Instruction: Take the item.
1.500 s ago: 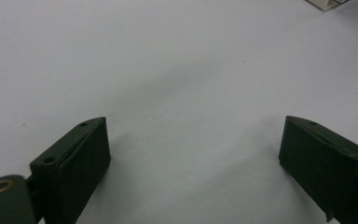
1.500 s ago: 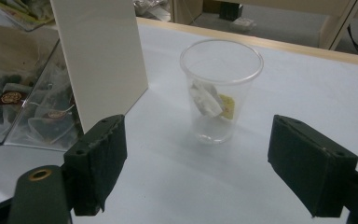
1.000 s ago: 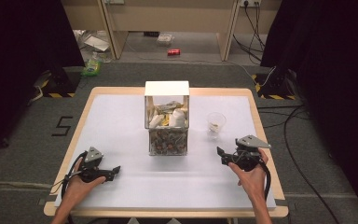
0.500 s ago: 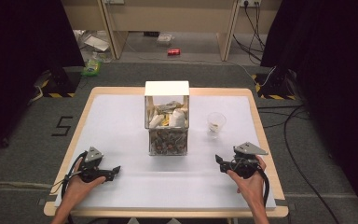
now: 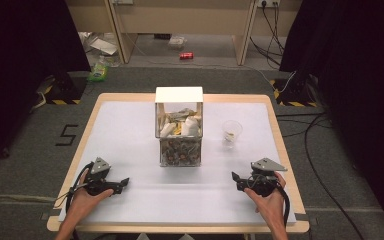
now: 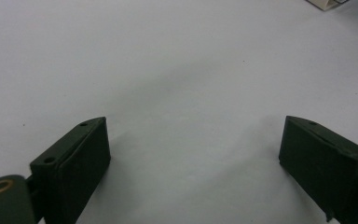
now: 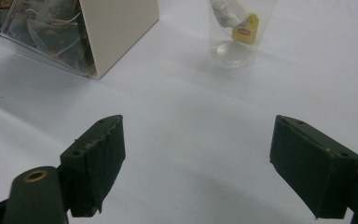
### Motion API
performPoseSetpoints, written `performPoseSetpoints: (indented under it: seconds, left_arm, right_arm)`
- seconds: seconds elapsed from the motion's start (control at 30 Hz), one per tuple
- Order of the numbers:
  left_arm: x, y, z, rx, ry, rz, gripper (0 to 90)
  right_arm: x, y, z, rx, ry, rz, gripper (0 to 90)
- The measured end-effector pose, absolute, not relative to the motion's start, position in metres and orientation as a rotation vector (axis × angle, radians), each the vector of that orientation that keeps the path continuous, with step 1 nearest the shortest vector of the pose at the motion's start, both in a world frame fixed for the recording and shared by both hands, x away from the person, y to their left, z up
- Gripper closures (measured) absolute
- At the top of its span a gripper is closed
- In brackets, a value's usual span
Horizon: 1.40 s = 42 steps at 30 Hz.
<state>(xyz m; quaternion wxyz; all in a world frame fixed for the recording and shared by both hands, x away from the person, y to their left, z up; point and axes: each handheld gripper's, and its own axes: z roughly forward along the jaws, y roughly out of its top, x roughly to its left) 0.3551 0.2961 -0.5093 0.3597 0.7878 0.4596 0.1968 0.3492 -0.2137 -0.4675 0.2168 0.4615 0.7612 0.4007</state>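
Note:
A display box with a white top and clear walls stands mid-table, holding tea bags and packets; in the right gripper view the box is at upper left. To its right is a clear plastic cup with a tea bag and a yellow tag inside. My left gripper rests near the front left, open, with only white table between its jaws. My right gripper sits at the front right, open and empty, pointing toward the cup.
The table has a white cover and a wooden rim. Cables run on the floor at right. A red can and litter lie on the floor beyond the table.
My right gripper has drawn back toward the table's front edge, away from the cup. The left gripper has stayed put.

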Motion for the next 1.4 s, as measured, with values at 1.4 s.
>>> performPoseSetpoints:
  seconds: [1.4]
  left_arm:
    - [0.355,0.296,-0.509,2.031,1.184,0.507,7.7]
  right_arm:
    - [0.325,-0.21,-0.49,1.267,2.241,1.014,16.7]
